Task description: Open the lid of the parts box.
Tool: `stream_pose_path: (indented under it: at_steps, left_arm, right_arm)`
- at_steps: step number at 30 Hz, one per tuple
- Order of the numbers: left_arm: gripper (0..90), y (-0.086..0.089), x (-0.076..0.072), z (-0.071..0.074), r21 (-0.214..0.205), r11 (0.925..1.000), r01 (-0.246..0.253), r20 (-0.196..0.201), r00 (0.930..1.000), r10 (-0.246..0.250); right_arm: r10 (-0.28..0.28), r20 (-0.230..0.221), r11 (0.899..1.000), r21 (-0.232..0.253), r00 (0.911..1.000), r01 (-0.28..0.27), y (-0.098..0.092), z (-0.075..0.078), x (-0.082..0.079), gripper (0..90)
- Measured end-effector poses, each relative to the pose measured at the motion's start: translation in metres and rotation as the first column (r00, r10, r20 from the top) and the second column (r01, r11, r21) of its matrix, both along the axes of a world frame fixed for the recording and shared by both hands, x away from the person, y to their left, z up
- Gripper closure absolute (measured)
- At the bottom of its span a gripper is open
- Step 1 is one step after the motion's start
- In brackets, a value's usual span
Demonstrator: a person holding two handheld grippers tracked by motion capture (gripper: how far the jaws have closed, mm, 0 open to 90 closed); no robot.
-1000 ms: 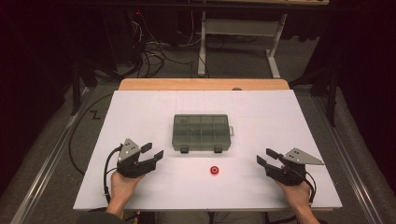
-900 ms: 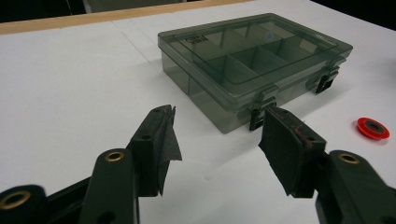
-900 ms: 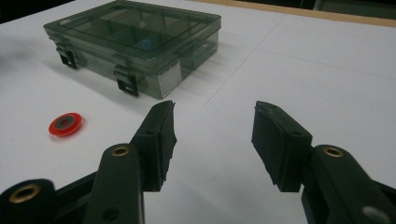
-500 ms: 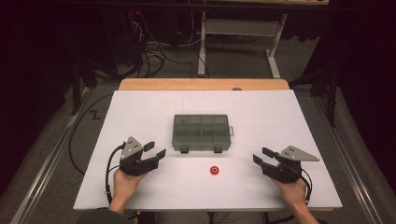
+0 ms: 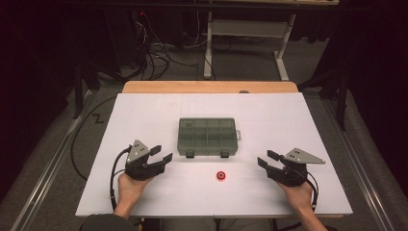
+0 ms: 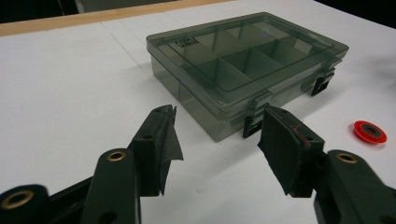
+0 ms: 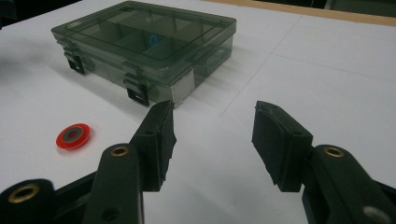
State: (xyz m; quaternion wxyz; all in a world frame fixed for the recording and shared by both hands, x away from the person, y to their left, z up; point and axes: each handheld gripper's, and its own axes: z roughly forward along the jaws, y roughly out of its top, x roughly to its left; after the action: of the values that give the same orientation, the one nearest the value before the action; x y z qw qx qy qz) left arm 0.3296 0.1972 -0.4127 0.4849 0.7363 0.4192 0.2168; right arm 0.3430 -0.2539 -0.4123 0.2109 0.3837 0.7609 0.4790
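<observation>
On the white tabletop (image 5: 144, 120), a smoky grey translucent plastic compartment box (image 5: 208, 136) with a closed lid and two black latches on its near side sits at the centre, and a small red ring-shaped washer with a grey middle (image 5: 221, 176) lies just off the box's near edge, toward 5 o'clock from it. The left gripper (image 5: 161, 155) rests near the table's front edge at about 8 o'clock from the box, its jaws pointing toward 2 o'clock, spread apart with only bare table between them; they touch nothing. In the left gripper view the box (image 6: 243, 65) lies close ahead of the parted jaws, with the washer (image 6: 370, 131) at 3 o'clock. The right gripper (image 5: 265, 159) sits at about 4 o'clock from the box, well apart from the washer, jaws wide apart and empty, pointing toward 10 o'clock. In the right gripper view the box (image 7: 144, 46) lies at 11 o'clock and the washer (image 7: 73, 135) at 9 o'clock.
</observation>
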Motion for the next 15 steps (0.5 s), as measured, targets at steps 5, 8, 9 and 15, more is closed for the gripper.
stream_pose_path:
  at_steps: [5,8,9,15]
  left_arm:
    - [46.2,-0.0016,0.0021,0.0005,-0.001,1.0,0.006,0.002,1.0,-0.006]
    - [46.2,-0.0018,0.0033,0.0008,-0.004,1.0,0.007,0.0,1.0,-0.007]
    - [45.6,-0.002,0.0038,0.0011,0.0,1.0,0.003,0.0,1.0,-0.003]
    - [47.0,-0.0047,0.0054,0.0016,0.008,0.9999,0.009,0.018,0.9998,-0.009]
  right_arm:
    - [0.006,-0.001,1.0,0.012,1.0,-0.006,0.0017,0.0007,0.0021,51.4]
    - [0.011,-0.015,1.0,0.012,0.9998,-0.011,0.0027,0.0003,0.0046,51.0]
    - [0.017,-0.026,1.0,0.012,0.9995,-0.017,0.0039,0.0,0.0061,50.7]
    - [0.034,-0.03,0.999,0.002,0.999,-0.034,0.0098,0.0008,0.0079,54.4]
